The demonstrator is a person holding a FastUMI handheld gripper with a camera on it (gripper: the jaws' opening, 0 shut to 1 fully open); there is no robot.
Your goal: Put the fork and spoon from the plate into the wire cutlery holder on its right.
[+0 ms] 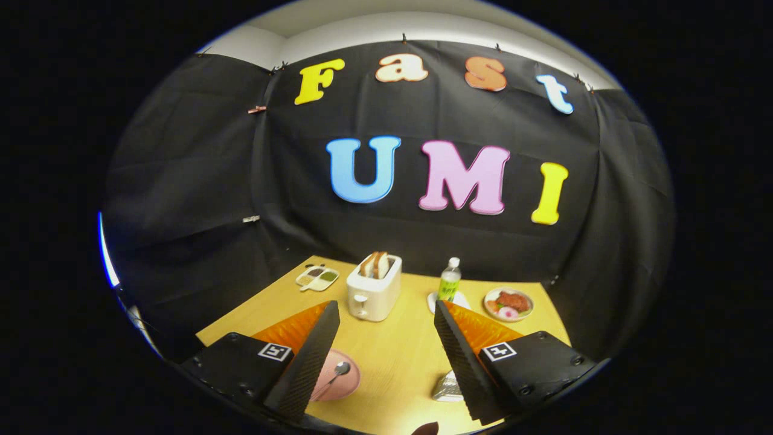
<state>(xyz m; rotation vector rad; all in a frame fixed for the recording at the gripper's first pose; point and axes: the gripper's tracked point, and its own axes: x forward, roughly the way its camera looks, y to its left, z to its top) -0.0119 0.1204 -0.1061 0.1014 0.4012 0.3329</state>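
Observation:
My gripper is open, held high above the yellow table, with nothing between its fingers. A pink plate lies beside the left finger, partly hidden by it. A silver spoon rests on that plate, bowl pointing away from me. I cannot make out the fork. A silvery wire cutlery holder peeks out next to the right finger, mostly covered by it.
Beyond the fingers stand a white toaster with bread slices, a small bottle on a white coaster, a plate of food at the back right and a divided sauce dish at the back left. Black cloth walls surround the table.

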